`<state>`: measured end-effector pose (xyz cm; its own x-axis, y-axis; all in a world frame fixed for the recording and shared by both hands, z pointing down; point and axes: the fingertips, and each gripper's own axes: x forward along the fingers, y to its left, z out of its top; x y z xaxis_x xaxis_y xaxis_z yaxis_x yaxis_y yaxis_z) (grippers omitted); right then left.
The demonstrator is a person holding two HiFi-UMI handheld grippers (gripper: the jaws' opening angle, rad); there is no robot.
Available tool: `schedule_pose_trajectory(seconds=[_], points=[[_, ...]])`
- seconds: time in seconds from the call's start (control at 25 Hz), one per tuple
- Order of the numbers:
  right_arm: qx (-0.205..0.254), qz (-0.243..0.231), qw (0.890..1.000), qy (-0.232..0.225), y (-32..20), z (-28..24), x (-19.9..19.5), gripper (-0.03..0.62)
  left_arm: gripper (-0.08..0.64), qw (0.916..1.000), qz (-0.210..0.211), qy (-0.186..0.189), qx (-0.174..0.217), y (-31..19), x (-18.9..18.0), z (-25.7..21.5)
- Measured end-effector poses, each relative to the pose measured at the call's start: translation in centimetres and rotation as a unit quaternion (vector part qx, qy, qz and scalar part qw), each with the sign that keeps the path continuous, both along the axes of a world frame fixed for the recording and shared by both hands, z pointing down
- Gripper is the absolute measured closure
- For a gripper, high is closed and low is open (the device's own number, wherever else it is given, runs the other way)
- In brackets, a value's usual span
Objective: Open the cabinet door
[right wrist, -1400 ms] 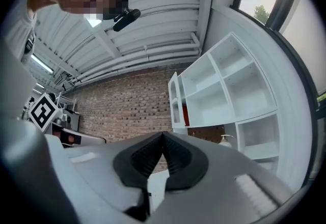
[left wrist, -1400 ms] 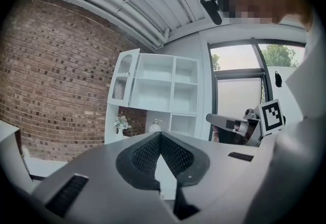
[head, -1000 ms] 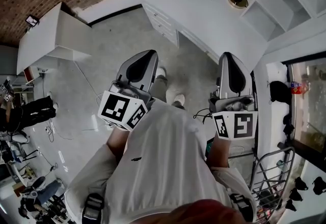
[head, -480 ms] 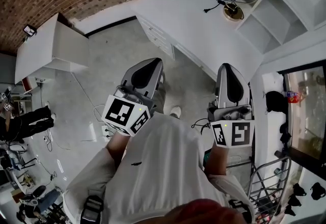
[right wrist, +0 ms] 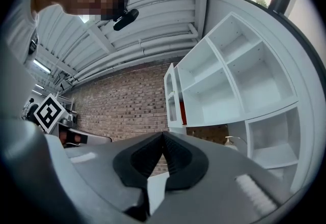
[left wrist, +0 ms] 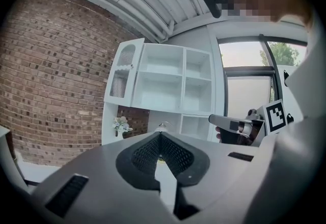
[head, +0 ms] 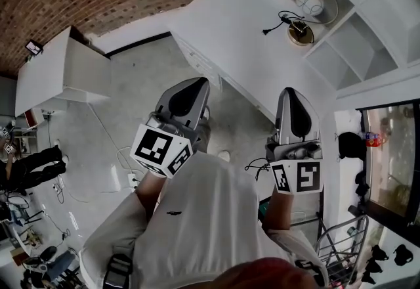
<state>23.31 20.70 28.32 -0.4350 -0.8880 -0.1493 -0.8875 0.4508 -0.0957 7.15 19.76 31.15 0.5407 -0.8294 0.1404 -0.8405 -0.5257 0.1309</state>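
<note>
While both claws hang well short of the shelf unit point(left wrist: 170, 85), nothing of the task has started. Left claw point(left wrist: 160, 136): pads together, nothing between them. Right claw point(right wrist: 163, 136): same, closed and empty.

The likely target is the slatted door point(left wrist: 124, 70) at the shelf unit's upper left end. I can't tell from here whether it sits flush or is already ajar, and no handle resolves. The white table point(head: 236, 25) runs in front of the shelf unit, so the reach goes across its top.

Risks as I read them:
- Closed claws can't take an edge or a knob. If they don't part before contact, they push the door tighter or skid off it.
- Wrong target: drawer fronts point(head: 205, 58) sit under the table, below the shelf unit. It's easy to grab one of those instead.
- Clutter below the shelf unit: a vase of flowers point(left wrist: 121, 125) sits right under the door, and a corded brass fitting point(head: 300, 33) lies further right. A low reach tips the vase or hooks the fitting.
- Door swing: the other claw parked in the arc blocks it.
</note>
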Motion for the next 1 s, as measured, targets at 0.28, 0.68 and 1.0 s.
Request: schedule_pose_trajectory(seconds=[0.28,0.68,1.0], points=[[0.001,0.010,1.000,0.001,-6.1,-0.9,-2.4,0.581,0.551,0.9999,0.011,0.004,0.000,-6.5,-2.3,-0.6],[-0.005,0.046,0.999,0.005,-14.9,-2.2,-6.2,0.581,0.551,0.9988,0.046,0.016,-0.004,-15.7,-5.8,-1.7],[-0.006,0.077,0.997,0.013,-19.0,-2.2,-9.6,0.581,0.551,0.9965,0.077,0.030,0.001,-20.2,-9.0,-1.8]])
